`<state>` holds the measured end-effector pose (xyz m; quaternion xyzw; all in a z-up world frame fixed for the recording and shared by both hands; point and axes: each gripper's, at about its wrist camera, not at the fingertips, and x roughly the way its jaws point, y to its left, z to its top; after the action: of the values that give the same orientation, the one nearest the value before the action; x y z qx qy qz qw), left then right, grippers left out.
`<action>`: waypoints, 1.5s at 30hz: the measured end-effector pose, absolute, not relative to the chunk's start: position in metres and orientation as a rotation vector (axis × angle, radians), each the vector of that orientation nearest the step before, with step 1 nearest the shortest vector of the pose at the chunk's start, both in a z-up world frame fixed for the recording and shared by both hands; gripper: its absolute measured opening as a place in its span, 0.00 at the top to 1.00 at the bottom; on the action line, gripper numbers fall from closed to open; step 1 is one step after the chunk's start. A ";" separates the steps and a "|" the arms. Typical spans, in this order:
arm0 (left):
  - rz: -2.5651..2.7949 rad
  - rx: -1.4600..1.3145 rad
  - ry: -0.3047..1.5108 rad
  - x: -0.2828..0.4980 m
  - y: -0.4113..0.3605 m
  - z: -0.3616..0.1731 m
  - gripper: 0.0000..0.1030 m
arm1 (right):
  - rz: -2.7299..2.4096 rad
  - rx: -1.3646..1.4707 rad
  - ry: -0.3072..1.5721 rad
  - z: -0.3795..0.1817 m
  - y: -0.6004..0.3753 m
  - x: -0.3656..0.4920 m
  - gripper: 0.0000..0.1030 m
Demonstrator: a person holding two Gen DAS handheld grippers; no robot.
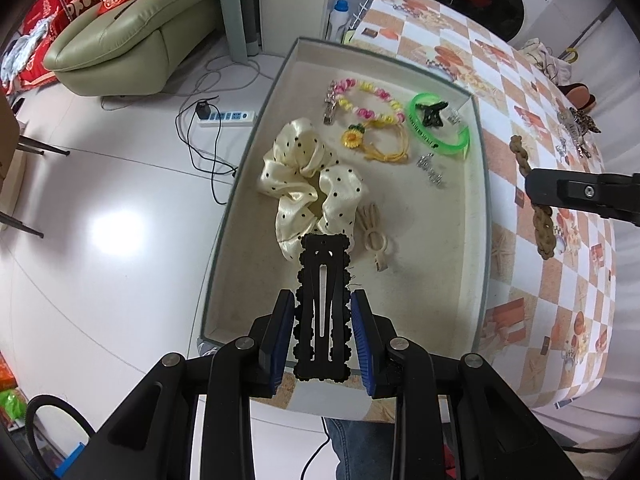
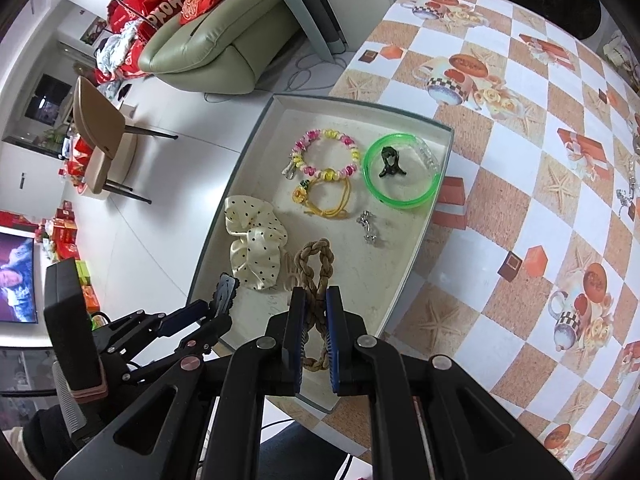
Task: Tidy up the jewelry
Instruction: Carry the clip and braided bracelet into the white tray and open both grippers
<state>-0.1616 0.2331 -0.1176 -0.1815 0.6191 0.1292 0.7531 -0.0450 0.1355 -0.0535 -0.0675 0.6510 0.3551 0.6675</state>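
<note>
My left gripper (image 1: 323, 300) is shut on a black scalloped snap hair clip (image 1: 322, 308), held over the near end of the shallow white box (image 1: 478, 240). My right gripper (image 2: 314, 294) is shut on a brown braided rope band (image 2: 316, 268), held above the box's near part. The band also shows in the left wrist view (image 1: 541, 220), hanging to the box's right. In the box lie a cream polka-dot scrunchie (image 1: 308, 184), a pink and yellow bead bracelet (image 1: 370, 100), a green bangle (image 1: 438, 128) around a black claw clip (image 1: 431, 114), a sunflower hair tie (image 1: 376, 142), a silver clip (image 1: 430, 168) and a beige rabbit clip (image 1: 376, 240).
The box sits at the left edge of a table with an orange checked cloth (image 2: 520, 184). More jewelry lies at the table's far right (image 1: 576, 132). On the floor to the left are a power strip (image 1: 226, 118), a green sofa (image 1: 132, 40) and a chair (image 2: 100, 140).
</note>
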 end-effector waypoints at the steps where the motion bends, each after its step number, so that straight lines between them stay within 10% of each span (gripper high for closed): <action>1: 0.282 -0.396 1.357 -0.161 0.233 -0.121 0.67 | 0.800 -0.154 1.473 -0.056 0.136 -0.045 0.90; 45: 0.285 -0.334 1.368 -0.133 0.224 -0.163 0.67 | 0.676 -0.210 1.591 -0.151 0.165 -0.022 0.90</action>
<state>-0.1333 0.2239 -0.1628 -0.1529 0.6267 0.1303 0.7529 -0.0224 0.1648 -0.1511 -0.0923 0.6986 0.2970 0.6444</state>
